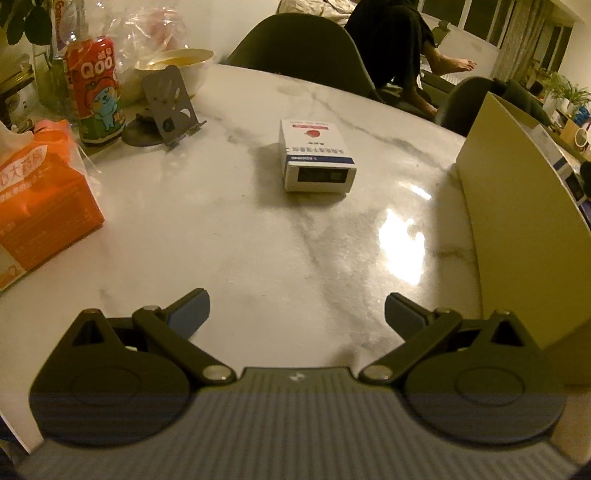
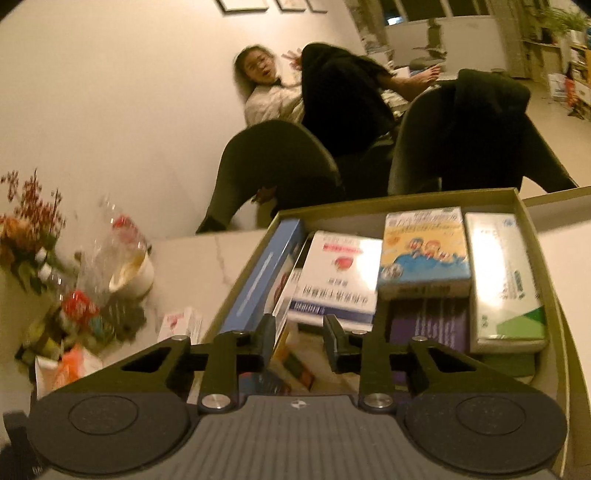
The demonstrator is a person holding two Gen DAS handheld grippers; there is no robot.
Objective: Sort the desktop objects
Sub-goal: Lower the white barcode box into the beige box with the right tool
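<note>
Left view: tissue pack (image 1: 44, 199) at left edge; left gripper (image 1: 297, 314) fingers wide apart, empty; white medicine box (image 1: 317, 157) frame centre on marble table (image 1: 229, 236). Right view: right gripper (image 2: 300, 341) fingers parted narrowly, empty, over cardboard box (image 2: 546, 258) of medicine packs.

A home dining and living room: a marble table (image 1: 258, 240) with tissues (image 1: 40, 206), a juice bottle (image 1: 96, 92), flowers (image 2: 31, 229), dark chairs (image 1: 299, 48), and framed pictures (image 2: 245, 4) on the wall.
</note>
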